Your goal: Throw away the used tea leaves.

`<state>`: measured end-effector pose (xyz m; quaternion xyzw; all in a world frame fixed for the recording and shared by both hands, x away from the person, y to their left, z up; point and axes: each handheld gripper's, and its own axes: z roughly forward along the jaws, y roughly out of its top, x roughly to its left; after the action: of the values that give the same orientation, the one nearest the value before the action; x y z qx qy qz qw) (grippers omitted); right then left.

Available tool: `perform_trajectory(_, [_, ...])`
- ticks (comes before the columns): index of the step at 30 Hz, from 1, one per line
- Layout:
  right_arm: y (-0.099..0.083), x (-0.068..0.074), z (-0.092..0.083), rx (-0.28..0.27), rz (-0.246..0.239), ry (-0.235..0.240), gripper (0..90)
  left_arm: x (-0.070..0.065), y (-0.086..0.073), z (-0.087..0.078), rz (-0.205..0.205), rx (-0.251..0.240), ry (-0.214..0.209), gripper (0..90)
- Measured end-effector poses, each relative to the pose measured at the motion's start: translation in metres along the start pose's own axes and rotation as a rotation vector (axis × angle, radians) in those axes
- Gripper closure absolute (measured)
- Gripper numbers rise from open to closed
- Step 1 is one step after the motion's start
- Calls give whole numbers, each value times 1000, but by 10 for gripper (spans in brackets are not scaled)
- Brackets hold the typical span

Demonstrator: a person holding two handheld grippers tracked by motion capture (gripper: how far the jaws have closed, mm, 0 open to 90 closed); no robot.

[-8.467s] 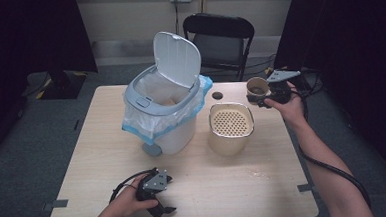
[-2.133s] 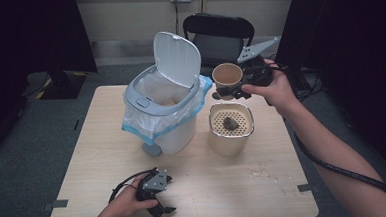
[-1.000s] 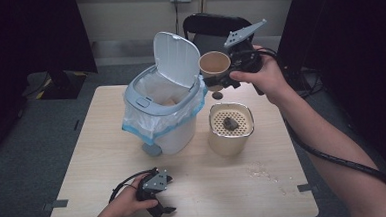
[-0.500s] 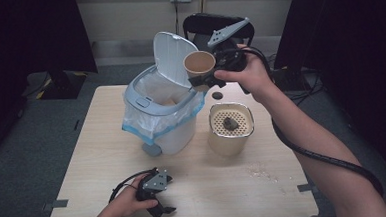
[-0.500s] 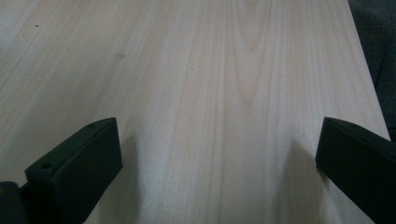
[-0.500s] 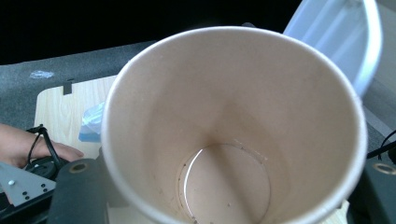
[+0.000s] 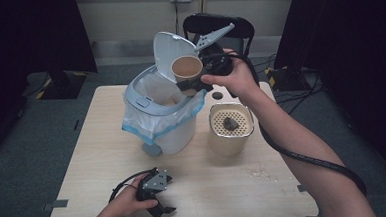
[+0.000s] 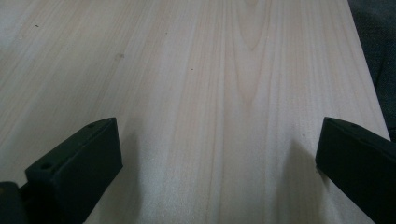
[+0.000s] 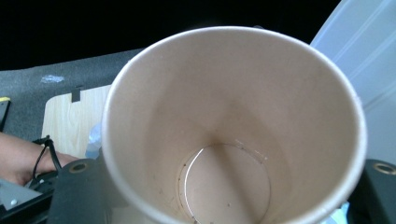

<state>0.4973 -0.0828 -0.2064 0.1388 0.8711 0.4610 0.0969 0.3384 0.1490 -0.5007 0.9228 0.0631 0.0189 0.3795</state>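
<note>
Fingers of right gripper (image 7: 192, 83) around tilted paper cup (image 7: 187, 69) above open bin (image 7: 154, 115)

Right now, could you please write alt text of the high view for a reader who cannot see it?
The right gripper holds a tilted paper cup above an open white bin lined with a blue-edged bag. Beside the bin stands a beige strainer container with a dark lump. The left gripper rests on the wooden table.

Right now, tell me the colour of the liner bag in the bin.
Translucent white with a light blue edge, folded over the bin's rim: liner bag. The high view shows it best.
</note>
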Motion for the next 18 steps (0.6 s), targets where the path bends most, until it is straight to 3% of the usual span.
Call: perform_trajectory(18, [6,7,31,-7,2,-13,273,0,0,-1,-1,8,2,0])
